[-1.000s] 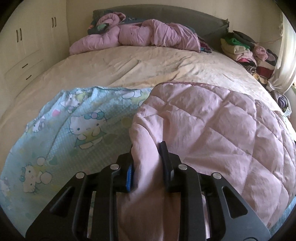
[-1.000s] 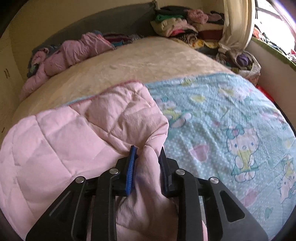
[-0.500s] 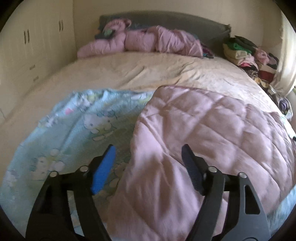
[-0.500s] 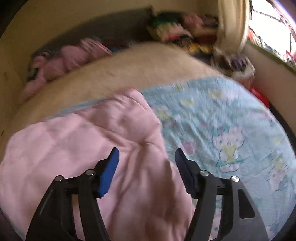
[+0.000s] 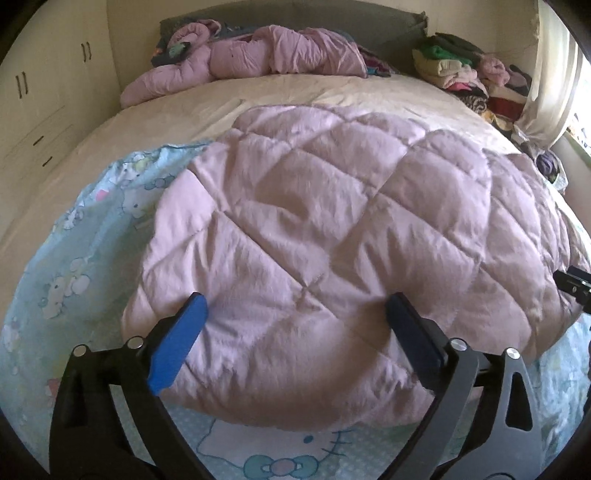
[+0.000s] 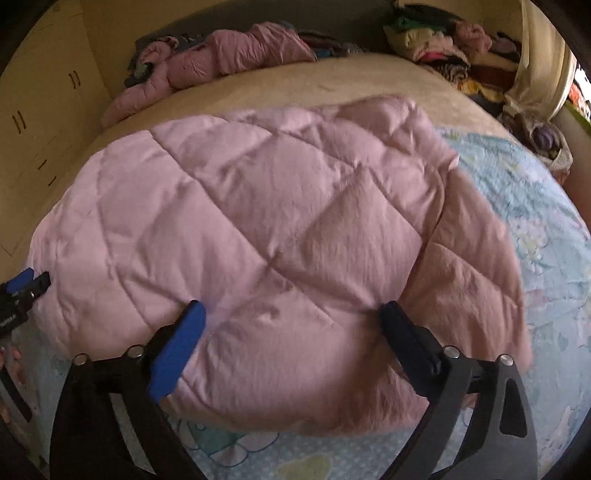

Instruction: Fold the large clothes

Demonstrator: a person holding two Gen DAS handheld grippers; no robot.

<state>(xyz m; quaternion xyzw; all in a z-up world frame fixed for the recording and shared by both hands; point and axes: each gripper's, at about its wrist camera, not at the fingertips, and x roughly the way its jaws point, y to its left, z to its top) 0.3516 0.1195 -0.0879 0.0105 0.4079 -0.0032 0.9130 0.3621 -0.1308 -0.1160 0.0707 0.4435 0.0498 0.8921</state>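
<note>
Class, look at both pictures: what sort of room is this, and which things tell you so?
Most likely a bedroom: a large bed with a headboard, a pink quilt on it, and built-in wardrobes alongside.

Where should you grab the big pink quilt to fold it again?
Probably the pink quilt is best pinched at its near edge, coming from the near side, one gripper toward each near corner. That edge lies loose on the blue cartoon-cat side of the quilt, and the puffy middle gives nothing to pinch.

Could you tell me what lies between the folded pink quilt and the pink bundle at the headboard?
Only bare cream bedsheet separates the pink quilt from the pink bundle; both wrist views show it, the left more sharply.
</note>
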